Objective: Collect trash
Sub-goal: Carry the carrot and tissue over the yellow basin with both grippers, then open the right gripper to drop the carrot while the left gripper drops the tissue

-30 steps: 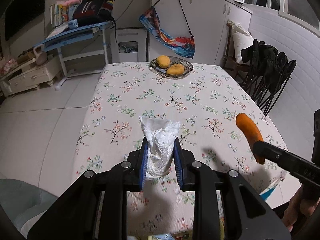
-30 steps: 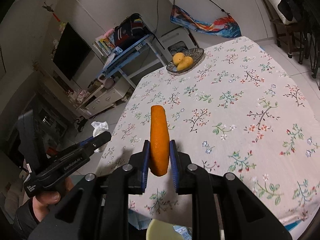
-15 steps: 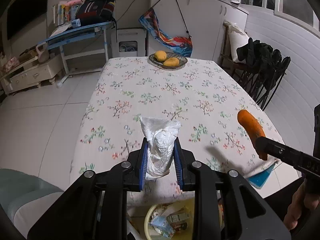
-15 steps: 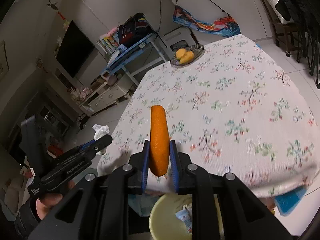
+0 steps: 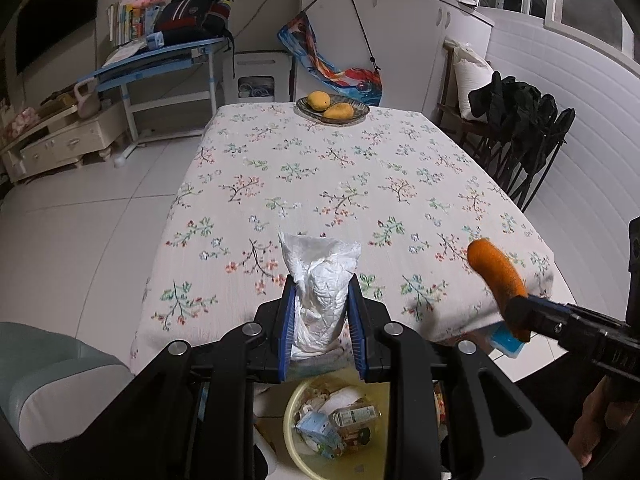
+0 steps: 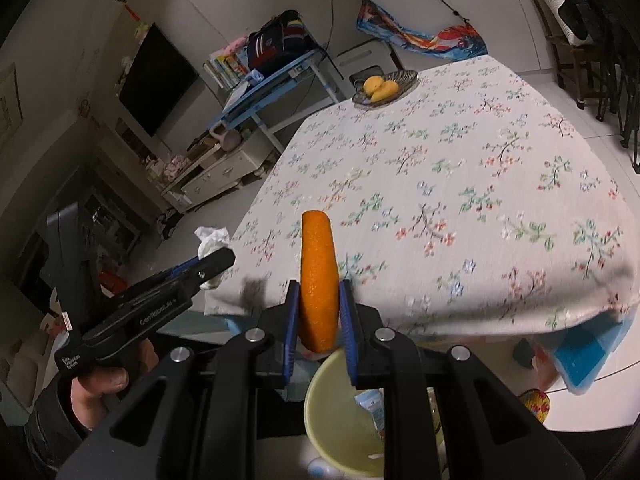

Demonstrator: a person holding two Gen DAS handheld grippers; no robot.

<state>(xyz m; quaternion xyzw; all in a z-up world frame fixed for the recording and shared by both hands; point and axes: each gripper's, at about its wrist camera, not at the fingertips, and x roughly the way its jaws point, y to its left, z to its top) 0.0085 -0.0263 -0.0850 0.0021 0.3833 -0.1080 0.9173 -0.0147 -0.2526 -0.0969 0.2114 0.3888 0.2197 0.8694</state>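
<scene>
While the left hand-held gripper (image 5: 320, 320) clamps a crumpled white tissue (image 5: 318, 280), the right hand-held gripper (image 6: 319, 320) pinches an orange peel (image 6: 318, 280) upright. Both hang past the near edge of the table (image 5: 320, 184), over a yellow bin (image 5: 296, 452) holding what look like cartons.

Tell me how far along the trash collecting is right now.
Done: the yellow bin below the table edge already holds cartons and wrappers. In hand: the left hand-held gripper clamps a crumpled white tissue, and the right hand-held gripper clamps an orange peel, both near the bin. Left: dropping both in. On the table, only a fruit dish shows.
</scene>
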